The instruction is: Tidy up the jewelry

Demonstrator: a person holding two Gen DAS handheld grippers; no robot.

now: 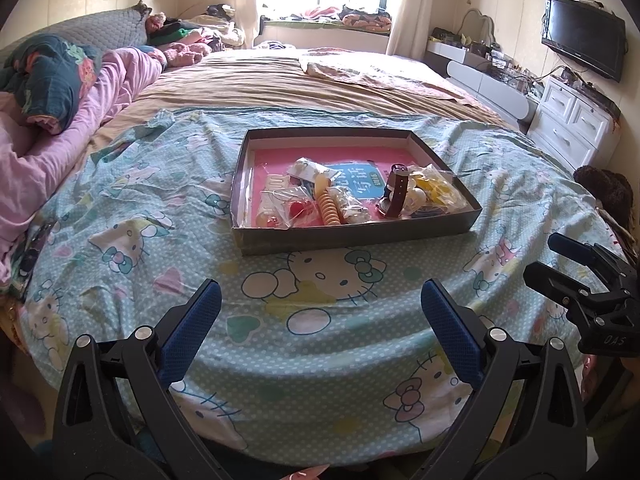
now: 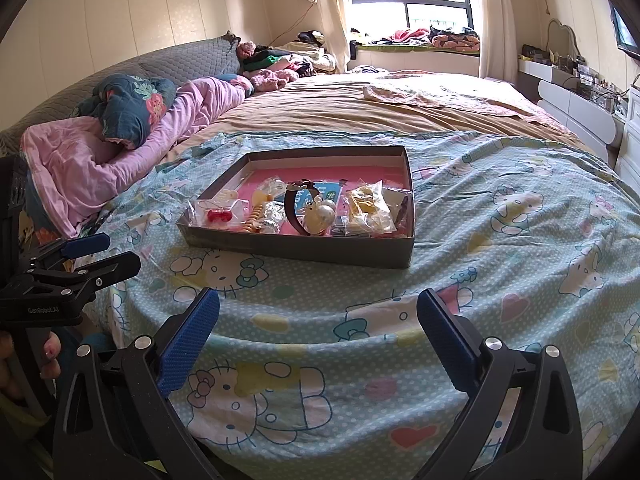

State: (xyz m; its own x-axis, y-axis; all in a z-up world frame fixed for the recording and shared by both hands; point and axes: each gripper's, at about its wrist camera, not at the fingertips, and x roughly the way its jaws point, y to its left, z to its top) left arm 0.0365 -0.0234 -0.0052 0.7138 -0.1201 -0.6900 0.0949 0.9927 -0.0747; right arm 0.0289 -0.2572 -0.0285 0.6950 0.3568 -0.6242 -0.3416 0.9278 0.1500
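A shallow grey cardboard box (image 1: 352,234) with a pink floor sits on the Hello Kitty sheet, also in the right wrist view (image 2: 296,250). Inside lie a brown-strap watch (image 1: 398,192), a yellow coil hair tie (image 1: 328,206), a red trinket in a clear bag (image 1: 298,210), and a bag of yellow pieces (image 1: 434,190). The watch (image 2: 296,208) and pearl beads (image 2: 322,214) show from the right. My left gripper (image 1: 320,300) is open and empty, short of the box. My right gripper (image 2: 318,308) is open and empty, also near the bed's front edge.
The box rests on a blue Hello Kitty sheet (image 1: 168,280) over a brown bedspread (image 1: 280,80). Pink quilt and pillows (image 1: 80,100) lie left. White drawers (image 1: 572,120) and a wall TV (image 1: 582,36) stand right. The other gripper shows at each view's side (image 1: 588,280) (image 2: 68,272).
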